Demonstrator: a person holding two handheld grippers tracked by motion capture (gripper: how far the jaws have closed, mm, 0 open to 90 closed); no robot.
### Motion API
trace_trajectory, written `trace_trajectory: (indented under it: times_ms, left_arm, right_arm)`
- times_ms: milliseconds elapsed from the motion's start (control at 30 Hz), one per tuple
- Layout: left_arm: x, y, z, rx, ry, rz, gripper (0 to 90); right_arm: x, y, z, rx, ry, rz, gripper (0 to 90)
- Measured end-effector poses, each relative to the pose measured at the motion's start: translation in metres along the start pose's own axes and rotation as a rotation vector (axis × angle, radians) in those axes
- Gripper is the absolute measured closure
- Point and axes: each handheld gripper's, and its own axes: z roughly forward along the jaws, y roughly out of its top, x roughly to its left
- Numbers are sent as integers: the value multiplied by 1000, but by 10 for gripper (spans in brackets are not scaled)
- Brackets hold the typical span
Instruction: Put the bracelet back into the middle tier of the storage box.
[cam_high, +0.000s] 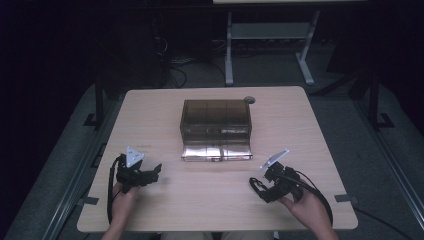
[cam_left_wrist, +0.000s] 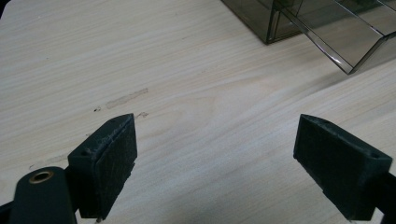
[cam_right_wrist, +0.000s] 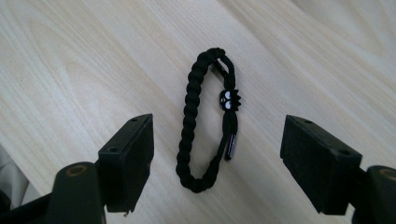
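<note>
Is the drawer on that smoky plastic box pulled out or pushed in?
Pulled out. The drawer juts from the front of the box toward the person in the high view, and its divided compartments look empty.

Left gripper (cam_high: 150, 175) black, grey three-cornered plate on top, black cable looping back, right gripper (cam_high: 259, 188) likewise, jaws blocky and matt black with small screw holes, brass-coloured ring at one joint, bare forearms

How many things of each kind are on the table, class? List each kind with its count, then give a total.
Claws: 2, the left claw and the right claw, both open
Black braided bracelet: 1
Smoky clear plastic box with its drawer pulled out: 1
Total: 4
</note>
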Motion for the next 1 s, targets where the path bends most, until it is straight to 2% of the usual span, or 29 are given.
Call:
trace_trajectory:
  times_ms: [200, 533, 767, 800, 1000]
  left_arm:
    - [1, 0, 0, 9, 2, 8, 131]
    - [-1, 0, 1, 7, -3, 5, 131]
    - [-1, 0, 1, 9, -4, 12, 131]
    - [-1, 0, 2, 1, -5, 2, 130]
    - [-1, 0, 1, 3, -3, 8, 131]
  right_arm:
    - [0, 5, 6, 17, -3, 0, 267]
    - [3, 5, 16, 40, -8, -4, 330]
    - [4, 5, 19, 67, -23, -3, 419]
    - [4, 5, 20, 71, -20, 0, 437]
    - [3, 5, 22, 84, -13, 2, 491]
